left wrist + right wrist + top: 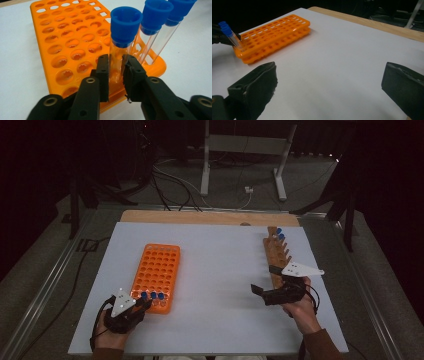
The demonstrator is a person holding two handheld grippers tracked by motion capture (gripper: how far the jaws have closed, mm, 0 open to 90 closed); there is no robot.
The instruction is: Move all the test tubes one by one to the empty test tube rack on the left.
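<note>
Left gripper jaws closed narrow on the nearest blue-capped tube, seated in the orange rack's near row beside two others. Right gripper jaws wide, empty, well right of rack. Judgement: keep tube vertical, release only once fully seated.

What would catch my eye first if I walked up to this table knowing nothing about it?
Most likely the bright orange plastic rack full of round holes, lying left of centre on the white table. Three clear tubes with blue caps stand in its near row, and the left gripper has its black jaws closed around the nearest one. At the right edge lies a wooden peg rack holding more blue caps, with the right gripper open beside it.
</note>
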